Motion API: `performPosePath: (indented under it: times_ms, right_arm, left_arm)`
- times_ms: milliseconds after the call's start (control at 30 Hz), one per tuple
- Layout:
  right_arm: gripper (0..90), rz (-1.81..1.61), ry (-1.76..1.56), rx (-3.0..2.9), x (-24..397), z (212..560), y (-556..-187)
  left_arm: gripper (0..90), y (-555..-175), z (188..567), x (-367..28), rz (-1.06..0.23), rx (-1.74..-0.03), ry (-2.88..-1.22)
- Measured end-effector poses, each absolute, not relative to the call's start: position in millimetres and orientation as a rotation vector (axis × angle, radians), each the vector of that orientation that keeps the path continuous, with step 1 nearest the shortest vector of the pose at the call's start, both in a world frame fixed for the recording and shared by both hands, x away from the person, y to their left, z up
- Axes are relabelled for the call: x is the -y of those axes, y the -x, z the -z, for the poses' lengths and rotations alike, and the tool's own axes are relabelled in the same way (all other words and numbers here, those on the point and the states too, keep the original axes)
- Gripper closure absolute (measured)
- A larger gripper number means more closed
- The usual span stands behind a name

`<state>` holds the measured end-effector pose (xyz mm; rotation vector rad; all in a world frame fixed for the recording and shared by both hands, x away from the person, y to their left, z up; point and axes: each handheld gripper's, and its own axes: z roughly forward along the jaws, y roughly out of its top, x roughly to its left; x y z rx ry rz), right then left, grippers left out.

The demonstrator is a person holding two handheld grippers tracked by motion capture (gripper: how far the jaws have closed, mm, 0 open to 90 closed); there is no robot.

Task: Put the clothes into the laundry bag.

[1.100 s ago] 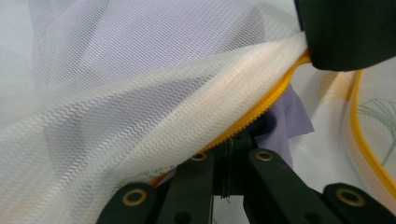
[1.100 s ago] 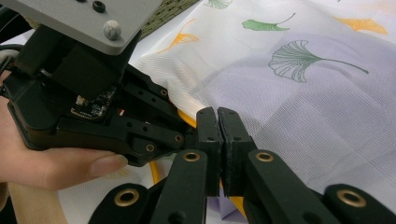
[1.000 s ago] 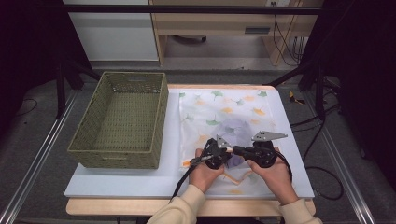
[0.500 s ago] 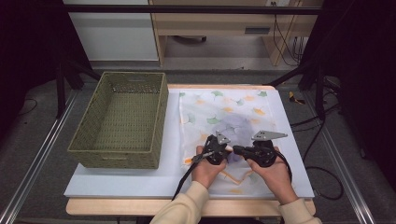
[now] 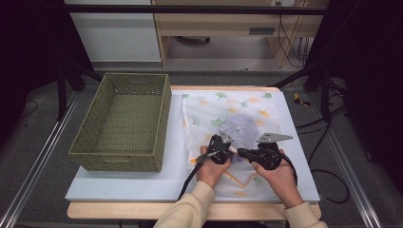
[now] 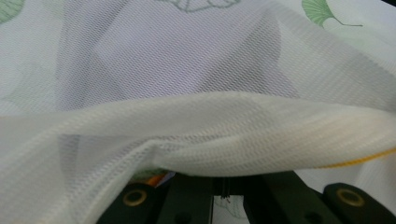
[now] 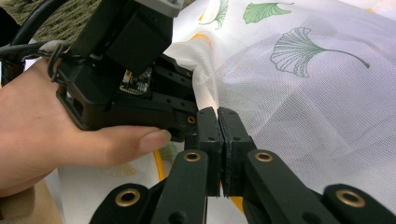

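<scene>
A white mesh cloth [image 5: 237,118] printed with green and orange ginkgo leaves lies flat on the right half of the table, and a greyish thing shows dimly through it. My left gripper [image 5: 231,150] and right gripper [image 5: 240,152] meet tip to tip over its near part. In the left gripper view a thick raised fold of the cloth [image 6: 224,135] runs across the shut jaws of the left gripper [image 6: 224,179]. Seen from the right gripper view, the right gripper [image 7: 218,112] is shut on the same white fold [image 7: 205,74], right beside the left gripper [image 7: 140,88].
An empty olive woven basket [image 5: 159,118] stands on the left half of the pale table top [image 5: 123,183]. Black cables trail from both grippers toward the near edge. Dark stands and a metal rail [image 5: 43,161] flank the table.
</scene>
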<state>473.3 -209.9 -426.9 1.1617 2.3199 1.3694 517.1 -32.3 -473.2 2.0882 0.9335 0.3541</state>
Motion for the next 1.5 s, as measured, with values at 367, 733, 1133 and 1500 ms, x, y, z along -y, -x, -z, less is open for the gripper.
performPosePath:
  times_ms: [367,733,1133,1500]
  right_arm:
    - [89.1,-1.369,-1.174,-2.324,211.5,427.4,-473.7]
    - [89.1,-1.371,-1.176,-2.321,211.5,426.9,-473.5]
    - [89.1,-1.376,-1.175,-2.319,212.4,425.9,-473.2]
    - [89.1,-1.382,-1.173,-2.316,212.5,425.0,-473.1]
  left_arm:
    - [89.9,-523.6,475.5,33.3,-0.368,-0.961,-2.067]
    - [89.9,-527.8,476.2,33.2,-0.379,-0.98,-2.055]
    - [89.9,-532.1,477.4,33.2,-0.393,-0.998,-2.045]
    - [89.9,-535.9,478.3,35.3,-0.405,-1.011,-2.033]
